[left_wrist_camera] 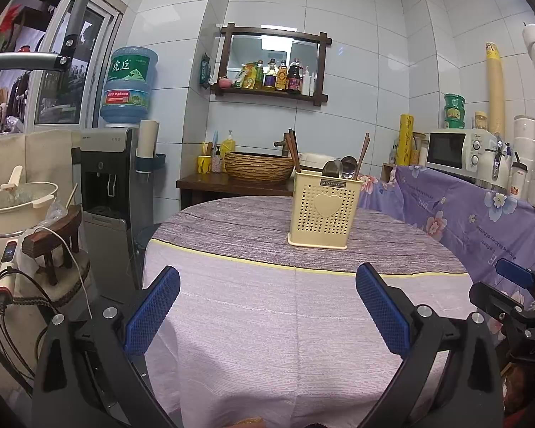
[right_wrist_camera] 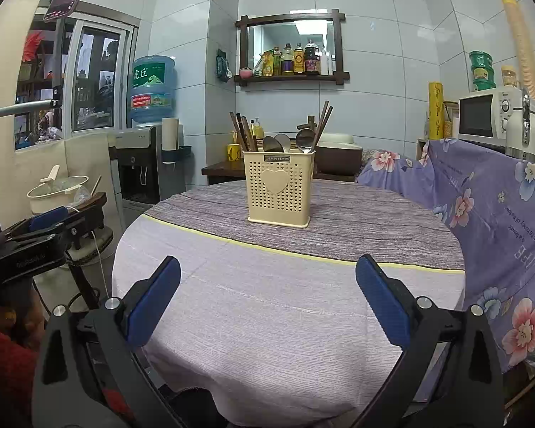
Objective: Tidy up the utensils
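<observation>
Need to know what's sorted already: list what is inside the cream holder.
The cream holder holds brown chopsticks and metal spoons, handles down. Its perforated walls hide their lower parts, so the compartments cannot be told.

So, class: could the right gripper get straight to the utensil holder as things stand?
Probably yes. The right gripper is open and empty, and only bare tablecloth lies between it and the utensil holder, which stands upright further back on the table.

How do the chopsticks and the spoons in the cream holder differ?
The chopsticks are dark, thin sticks rising well above the holder rim; the spoons are shiny metal with broad bowls sitting lower. The chopsticks lean outward toward both ends of the holder, while the spoons cluster near the middle. Both stand inside the same holder, and neither is touched by a gripper.
</observation>
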Action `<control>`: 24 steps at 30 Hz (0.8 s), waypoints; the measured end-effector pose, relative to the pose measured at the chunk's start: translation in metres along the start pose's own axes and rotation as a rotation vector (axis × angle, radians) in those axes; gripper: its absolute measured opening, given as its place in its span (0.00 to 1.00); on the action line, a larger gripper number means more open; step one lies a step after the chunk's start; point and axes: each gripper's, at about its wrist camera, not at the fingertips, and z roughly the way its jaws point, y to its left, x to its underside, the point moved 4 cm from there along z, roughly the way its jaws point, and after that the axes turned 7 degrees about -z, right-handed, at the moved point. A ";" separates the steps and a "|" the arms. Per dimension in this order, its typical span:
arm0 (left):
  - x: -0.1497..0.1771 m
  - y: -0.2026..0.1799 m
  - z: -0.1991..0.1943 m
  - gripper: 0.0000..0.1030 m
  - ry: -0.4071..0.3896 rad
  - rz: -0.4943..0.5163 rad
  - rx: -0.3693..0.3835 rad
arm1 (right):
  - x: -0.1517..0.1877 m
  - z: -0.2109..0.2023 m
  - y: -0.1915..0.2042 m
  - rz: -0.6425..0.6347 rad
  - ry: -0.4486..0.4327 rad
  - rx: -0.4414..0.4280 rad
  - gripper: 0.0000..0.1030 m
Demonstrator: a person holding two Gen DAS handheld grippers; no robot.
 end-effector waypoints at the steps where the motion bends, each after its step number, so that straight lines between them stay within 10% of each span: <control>1: 0.000 0.000 0.000 0.95 0.000 0.000 0.000 | 0.000 0.000 0.000 0.001 0.001 -0.001 0.94; 24: 0.000 -0.001 0.000 0.95 0.001 0.001 -0.001 | -0.001 0.000 0.001 0.000 0.003 -0.006 0.94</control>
